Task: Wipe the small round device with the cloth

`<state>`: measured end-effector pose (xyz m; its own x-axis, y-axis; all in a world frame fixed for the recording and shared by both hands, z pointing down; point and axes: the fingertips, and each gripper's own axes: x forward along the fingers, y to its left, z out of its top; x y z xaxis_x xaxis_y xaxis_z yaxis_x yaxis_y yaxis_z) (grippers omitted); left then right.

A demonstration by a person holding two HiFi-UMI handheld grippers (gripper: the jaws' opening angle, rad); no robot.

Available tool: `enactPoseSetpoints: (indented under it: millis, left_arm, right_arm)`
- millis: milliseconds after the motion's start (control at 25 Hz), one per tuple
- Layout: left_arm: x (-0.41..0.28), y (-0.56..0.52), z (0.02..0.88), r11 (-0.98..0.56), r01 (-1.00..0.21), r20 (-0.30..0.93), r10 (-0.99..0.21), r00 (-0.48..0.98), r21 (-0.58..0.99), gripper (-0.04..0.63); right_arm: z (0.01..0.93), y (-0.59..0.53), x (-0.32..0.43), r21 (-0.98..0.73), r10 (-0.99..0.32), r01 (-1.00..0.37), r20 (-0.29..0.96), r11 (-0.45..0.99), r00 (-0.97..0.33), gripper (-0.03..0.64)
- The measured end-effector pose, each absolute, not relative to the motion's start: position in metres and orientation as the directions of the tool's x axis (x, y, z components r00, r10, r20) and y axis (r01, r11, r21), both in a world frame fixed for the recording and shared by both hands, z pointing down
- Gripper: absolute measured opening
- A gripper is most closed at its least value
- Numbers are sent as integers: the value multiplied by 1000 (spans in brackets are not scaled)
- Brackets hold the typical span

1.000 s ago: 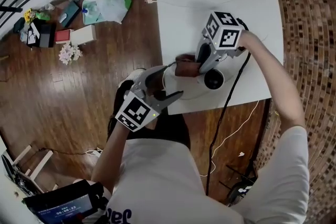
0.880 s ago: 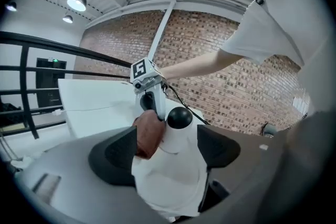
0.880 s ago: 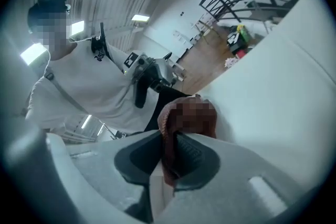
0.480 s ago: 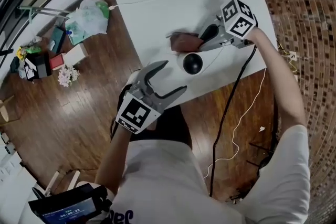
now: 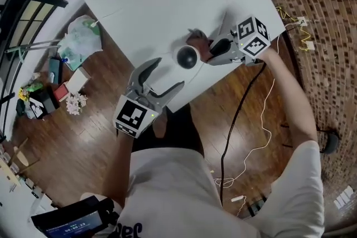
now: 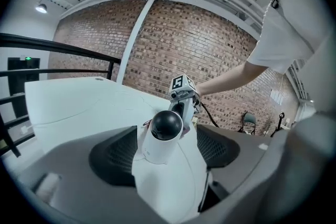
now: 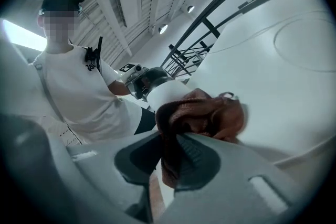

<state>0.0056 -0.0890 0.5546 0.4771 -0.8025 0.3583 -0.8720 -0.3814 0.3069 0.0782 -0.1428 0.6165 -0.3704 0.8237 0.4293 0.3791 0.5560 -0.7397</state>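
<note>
Right gripper (image 5: 209,52) jaws clenched the brown cloth (image 5: 196,40) beside the small round camera (image 5: 187,57); left gripper (image 5: 170,72) jaws stood released, so a wiping push might topple the unbraced camera.

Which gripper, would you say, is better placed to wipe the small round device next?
Right. The right gripper has its jaws shut on the brown cloth, right beside the small round device. The left gripper has its jaws open, facing the device, and holds no cloth.

device (image 5: 187,57): white, black dome, upright | cloth (image 5: 198,40): brown, bunched, against device
</note>
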Motion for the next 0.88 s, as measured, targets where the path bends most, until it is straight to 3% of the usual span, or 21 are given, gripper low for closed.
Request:
enactPoseSetpoints:
  millis: [240,440,680,760,880]
  left_arm:
    - [-1,-86,551,-394,-872,355,-802,481,291,382]
    - [-15,-82,555,-376,-882,366,-807,462,284,383]
    - [-30,-67,552,-312,-906,364,-840,404,286,387]
    - [-41,-64,553,-269,-917,360,-858,367,295,388]
    - [-57,-55,555,-199,-934,359,-883,302,296,389]
  right_arm:
    - [619,-104,104,-772,819,329,403,544,-409,44]
    - [613,-133,104,-718,800,352,532,600,-277,44]
    - [548,-213,21,-572,707,418,606,706,-364,44]
    - [535,-206,-21,-582,747,476,576,659,-331,44]
    - [537,-161,-65,-676,851,542,501,499,-159,44]
